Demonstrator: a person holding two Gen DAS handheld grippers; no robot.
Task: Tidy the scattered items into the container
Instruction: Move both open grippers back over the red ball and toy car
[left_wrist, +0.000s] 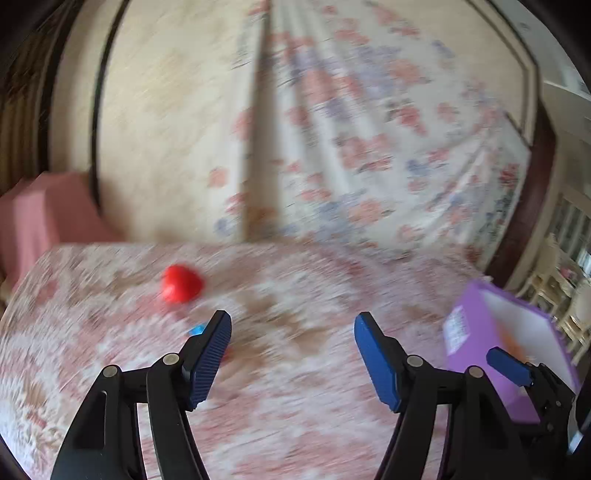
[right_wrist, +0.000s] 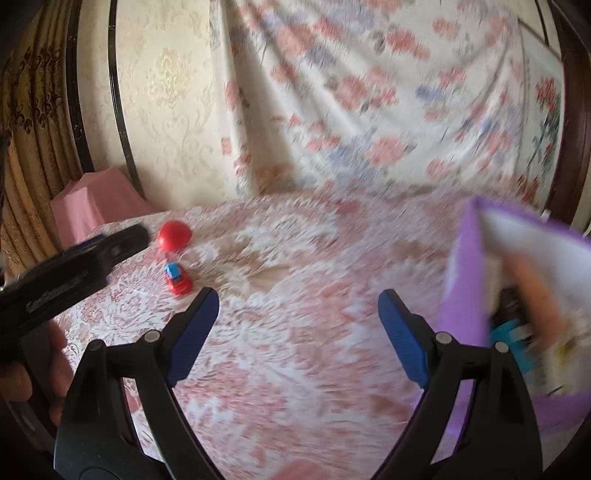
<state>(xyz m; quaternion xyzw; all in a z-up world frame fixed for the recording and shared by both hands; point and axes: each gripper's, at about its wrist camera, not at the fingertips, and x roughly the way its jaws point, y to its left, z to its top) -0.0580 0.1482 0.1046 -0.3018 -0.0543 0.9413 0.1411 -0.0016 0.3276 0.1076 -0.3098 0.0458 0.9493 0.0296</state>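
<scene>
A red ball-like toy (left_wrist: 182, 283) lies on the patterned tablecloth (left_wrist: 295, 369) at the far left; it also shows in the right wrist view (right_wrist: 175, 235). A small red and blue toy car (right_wrist: 176, 278) lies just in front of it, mostly hidden behind my left finger in the left wrist view (left_wrist: 197, 328). The purple box (left_wrist: 480, 325) stands at the right, holding several items (right_wrist: 532, 295). My left gripper (left_wrist: 292, 325) is open and empty above the cloth near the car. My right gripper (right_wrist: 298, 301) is open and empty beside the box.
A pink object (right_wrist: 96, 203) sits at the table's far left corner. A floral sheet (right_wrist: 369, 110) hangs behind the table. Curtains (right_wrist: 33, 147) hang at the left. The other gripper's body (right_wrist: 74, 266) reaches in from the left in the right wrist view.
</scene>
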